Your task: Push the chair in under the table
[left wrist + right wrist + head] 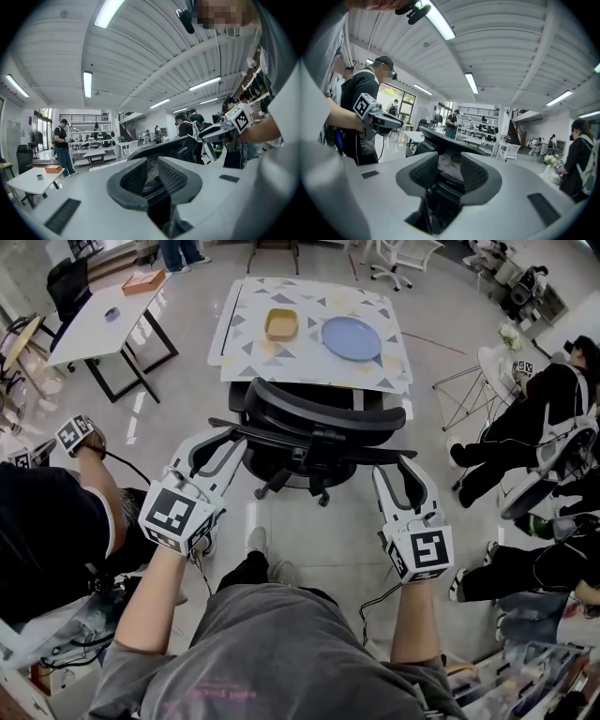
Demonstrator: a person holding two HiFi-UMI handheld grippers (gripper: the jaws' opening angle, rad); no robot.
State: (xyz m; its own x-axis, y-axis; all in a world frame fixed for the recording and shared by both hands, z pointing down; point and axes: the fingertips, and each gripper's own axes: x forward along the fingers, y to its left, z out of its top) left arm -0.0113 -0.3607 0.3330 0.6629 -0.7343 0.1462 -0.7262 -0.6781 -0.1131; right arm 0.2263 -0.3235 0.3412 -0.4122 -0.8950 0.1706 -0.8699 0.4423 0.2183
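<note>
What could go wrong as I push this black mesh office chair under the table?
The black mesh office chair may swivel if the left gripper and right gripper push unevenly. Its wide armrests might catch the patterned table, jolting the round blue plate and yellow dish.

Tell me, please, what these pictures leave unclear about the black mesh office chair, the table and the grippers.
- Head view: seat of the black mesh office chair, mostly behind its backrest.
- Head view: legs of the triangle-patterned table, beneath its top.
- Left gripper view: whether the left gripper presses the chair; its jaw bodies cover the contact.
</note>
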